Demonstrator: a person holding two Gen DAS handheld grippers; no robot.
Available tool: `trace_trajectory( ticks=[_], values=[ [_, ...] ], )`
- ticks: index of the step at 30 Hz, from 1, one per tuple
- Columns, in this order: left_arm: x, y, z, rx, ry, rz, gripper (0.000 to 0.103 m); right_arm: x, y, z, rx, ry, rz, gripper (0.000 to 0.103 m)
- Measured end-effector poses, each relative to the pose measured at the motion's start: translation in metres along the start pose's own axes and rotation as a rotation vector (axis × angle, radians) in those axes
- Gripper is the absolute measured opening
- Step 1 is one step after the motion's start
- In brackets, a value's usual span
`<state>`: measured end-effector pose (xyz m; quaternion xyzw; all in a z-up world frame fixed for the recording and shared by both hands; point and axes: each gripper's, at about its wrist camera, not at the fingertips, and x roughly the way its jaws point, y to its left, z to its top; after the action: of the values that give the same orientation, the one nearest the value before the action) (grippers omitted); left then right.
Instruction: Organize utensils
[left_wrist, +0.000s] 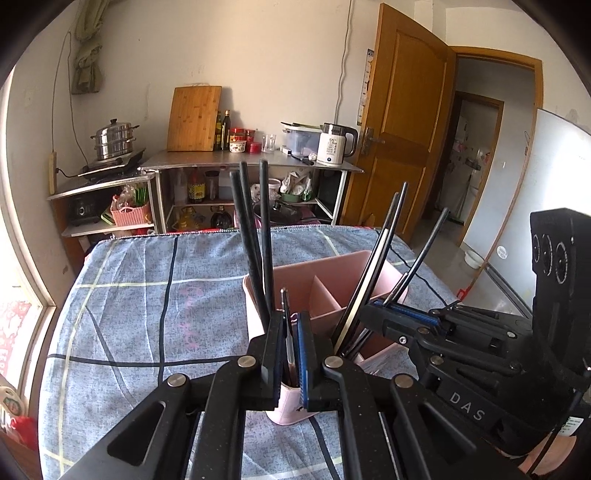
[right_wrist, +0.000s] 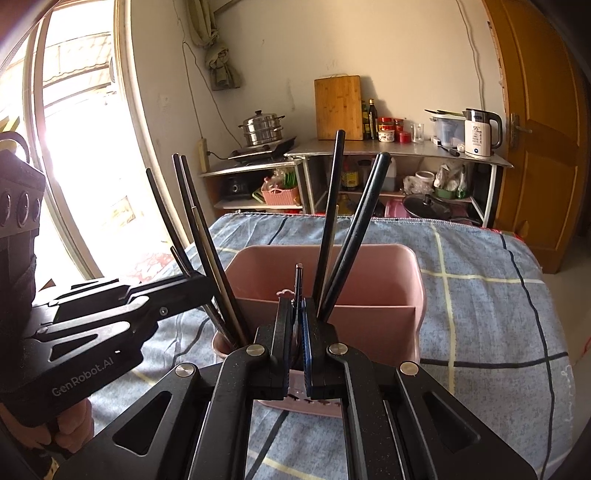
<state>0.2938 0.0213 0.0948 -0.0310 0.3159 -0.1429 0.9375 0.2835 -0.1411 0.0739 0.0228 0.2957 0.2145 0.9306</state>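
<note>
A pink utensil holder with a divider stands on the blue plaid tablecloth. Several black chopsticks lean in its compartments. My left gripper hangs over the holder's front left cup. A thin dark chopstick stands between its jaws with a small gap to the blue pad. My right gripper is shut on another thin dark chopstick above the front of the holder. Each gripper shows from the side in the other's view: the left gripper and the right gripper.
Beyond the table's far edge stand metal shelves with a cutting board, a white kettle and a steamer pot. A wooden door is at the right and a bright window at the left. A hand grips the left tool.
</note>
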Motion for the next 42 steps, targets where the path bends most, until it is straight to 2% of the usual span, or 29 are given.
trace_trajectory(
  ticks=[9,19,25,38,42],
  values=[
    [-0.029,-0.006,0.004,0.003,-0.049,0.005,0.015,-0.024,0.002,0.005,-0.009,-0.04,-0.007,0.01],
    [-0.083,-0.021,-0.002,-0.001,-0.119,0.021,0.023,-0.078,0.008,0.004,-0.009,-0.118,-0.019,0.01],
    [-0.112,-0.032,-0.022,-0.007,-0.136,0.043,0.027,-0.109,0.013,-0.014,-0.01,-0.14,-0.031,0.017],
    [-0.146,-0.061,-0.085,-0.038,-0.134,0.068,0.027,-0.154,0.026,-0.07,-0.013,-0.137,-0.055,0.018],
    [-0.15,-0.07,-0.102,-0.024,-0.133,0.097,0.027,-0.162,0.028,-0.087,-0.004,-0.129,-0.068,0.018]
  ],
)
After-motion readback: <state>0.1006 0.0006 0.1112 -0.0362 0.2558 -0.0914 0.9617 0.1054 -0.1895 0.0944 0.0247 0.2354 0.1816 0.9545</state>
